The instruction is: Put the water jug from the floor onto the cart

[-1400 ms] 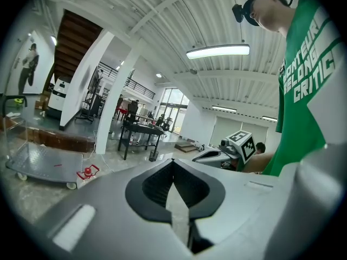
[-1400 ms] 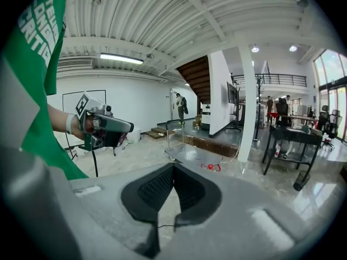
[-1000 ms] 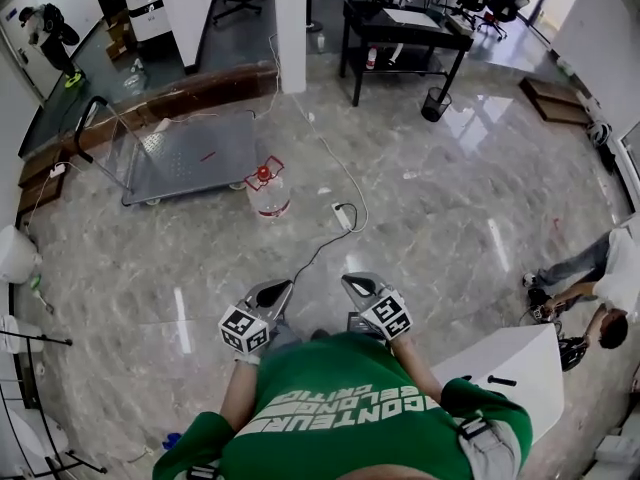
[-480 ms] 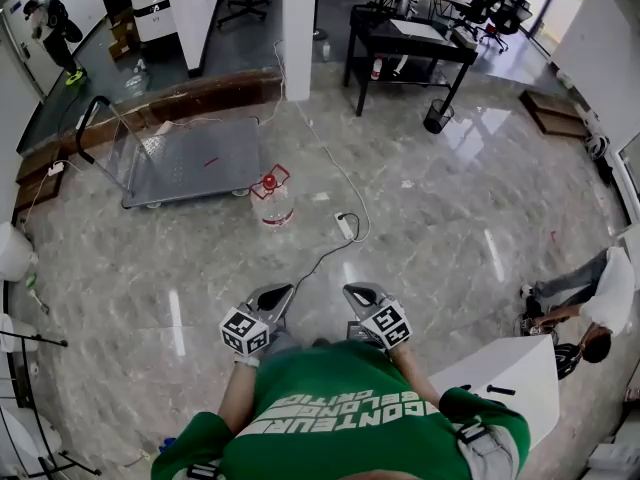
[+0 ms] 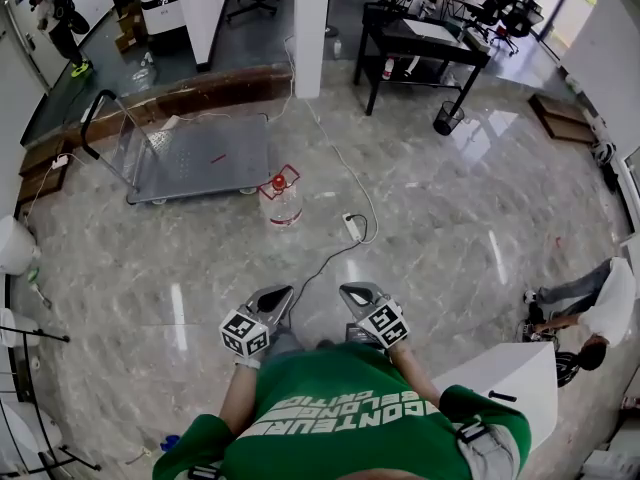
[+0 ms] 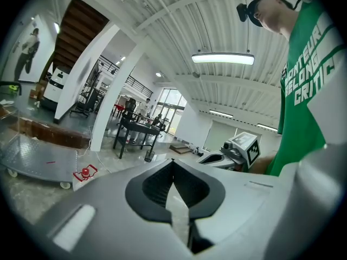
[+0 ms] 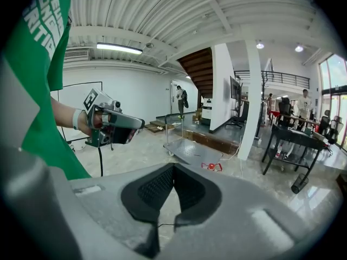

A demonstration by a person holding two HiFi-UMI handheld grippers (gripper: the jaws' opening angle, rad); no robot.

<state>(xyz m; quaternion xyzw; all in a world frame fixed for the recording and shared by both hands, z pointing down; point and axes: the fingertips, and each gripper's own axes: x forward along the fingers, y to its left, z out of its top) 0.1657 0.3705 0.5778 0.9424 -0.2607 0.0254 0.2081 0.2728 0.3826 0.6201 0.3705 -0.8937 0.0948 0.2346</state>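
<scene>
Water jug (image 5: 281,200) stood on the floor at the grippers' twelve o'clock, well apart from them, with the cart (image 5: 200,158) at its ten o'clock. Left gripper (image 5: 275,296) and right gripper (image 5: 355,292) were pinched closed and empty, likely idle because the jug was out of reach.

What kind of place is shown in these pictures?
Probably an open office or lab hall: a polished stone floor, a black desk with office chairs behind it, and a platform cart near a water jug.
</scene>
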